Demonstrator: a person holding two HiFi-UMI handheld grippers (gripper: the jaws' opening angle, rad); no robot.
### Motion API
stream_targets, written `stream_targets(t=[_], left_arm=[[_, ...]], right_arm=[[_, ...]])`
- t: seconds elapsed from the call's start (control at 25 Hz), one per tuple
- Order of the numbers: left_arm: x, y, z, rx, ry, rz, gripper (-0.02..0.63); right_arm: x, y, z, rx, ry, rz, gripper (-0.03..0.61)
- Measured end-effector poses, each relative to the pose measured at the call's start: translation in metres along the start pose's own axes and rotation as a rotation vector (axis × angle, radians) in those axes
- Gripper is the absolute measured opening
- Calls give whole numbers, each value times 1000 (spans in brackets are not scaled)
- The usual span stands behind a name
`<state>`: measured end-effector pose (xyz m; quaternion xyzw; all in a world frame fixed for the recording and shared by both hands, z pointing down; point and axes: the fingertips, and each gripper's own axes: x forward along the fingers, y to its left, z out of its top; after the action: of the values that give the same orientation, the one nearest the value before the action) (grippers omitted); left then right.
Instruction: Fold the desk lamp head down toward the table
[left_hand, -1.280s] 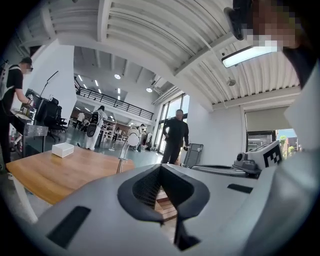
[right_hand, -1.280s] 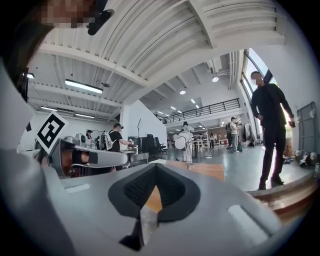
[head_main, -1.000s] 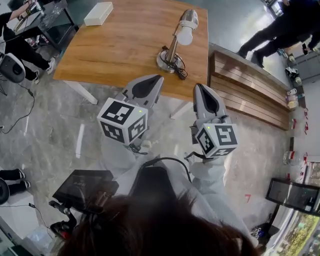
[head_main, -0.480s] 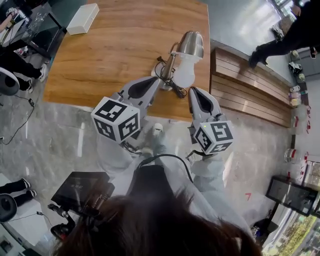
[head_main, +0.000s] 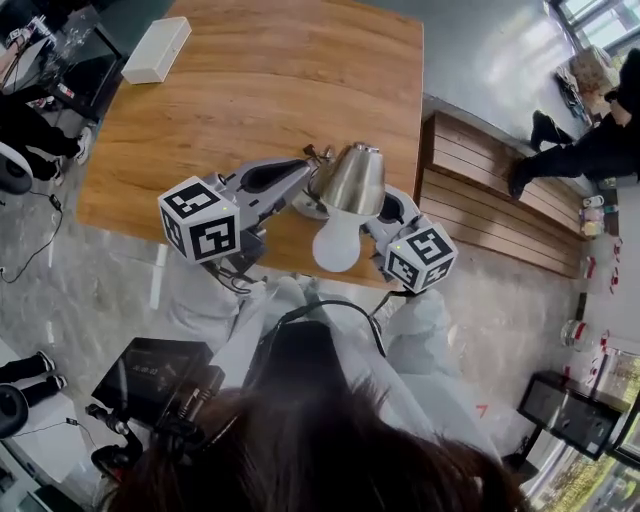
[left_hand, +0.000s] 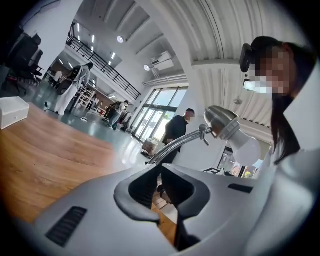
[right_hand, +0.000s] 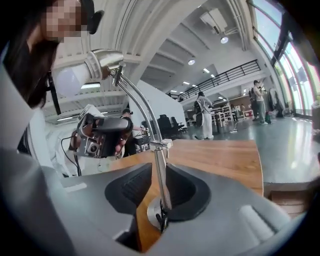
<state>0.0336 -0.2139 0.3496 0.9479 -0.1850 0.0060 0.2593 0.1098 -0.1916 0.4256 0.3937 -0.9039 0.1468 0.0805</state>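
Note:
The desk lamp stands near the wooden table's (head_main: 250, 90) front edge. Its metal head (head_main: 347, 178) with a white bulb (head_main: 335, 245) is raised on a curved arm and points toward me. My left gripper (head_main: 300, 172) lies just left of the lamp, shut with nothing in it; the lamp arm (left_hand: 175, 145) and lamp head (left_hand: 222, 121) rise beyond the left gripper (left_hand: 161, 170). My right gripper (head_main: 393, 208) is on the lamp's right, its tips hidden under the head. The right gripper (right_hand: 159, 169) is opening, with the thin stem (right_hand: 160, 175) and round base (right_hand: 151, 212) standing between its jaws, untouched.
A white box (head_main: 155, 48) lies at the table's far left corner. A wooden bench (head_main: 490, 170) runs along the table's right side. People stand on the floor at the right and far left. A black device (head_main: 160, 375) sits on the floor at my lower left.
Both grippers have moved forward from over the floor to the table's front edge, one on each side of the lamp. The lamp head now covers the right gripper's tips.

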Motion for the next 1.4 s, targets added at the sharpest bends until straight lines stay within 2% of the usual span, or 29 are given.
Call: stream_targets(t=[0.12, 0.2, 0.32, 0.44, 0.6, 0.68, 0.84, 0.96, 1.08, 1.28, 1.4], left_arm=[[10, 5, 3, -21, 26, -52, 38], [14, 13, 2, -90, 45, -90, 83], [17, 18, -2, -247, 78, -154, 172], [16, 17, -5, -387, 119, -224, 202], [22, 23, -5, -660, 116, -318, 206], [29, 20, 1, -745, 118, -362, 207], [38, 4, 4, -921, 201, -480, 207], [37, 0, 12, -1062, 191, -552, 212], [37, 3, 18, -1121, 178, -566, 212], [39, 1, 9, -1134, 258, -535, 212], [44, -2, 8, -1181, 263, -549, 215]], right_arm=[[11, -9, -1, -26, 13, 59, 98], [22, -11, -2, -37, 28, 106, 123], [29, -13, -1, -45, 52, 163, 152], [34, -15, -2, -52, 60, 188, 167], [50, -21, -12, -55, 71, 211, 178], [54, -23, -15, -68, 83, 217, 179], [60, -20, -14, -80, 89, 229, 179], [60, -13, -15, -81, 91, 234, 179], [59, -7, -15, -84, 94, 241, 178], [60, -2, -16, -111, 114, 263, 179], [62, 0, -15, -119, 123, 271, 178]])
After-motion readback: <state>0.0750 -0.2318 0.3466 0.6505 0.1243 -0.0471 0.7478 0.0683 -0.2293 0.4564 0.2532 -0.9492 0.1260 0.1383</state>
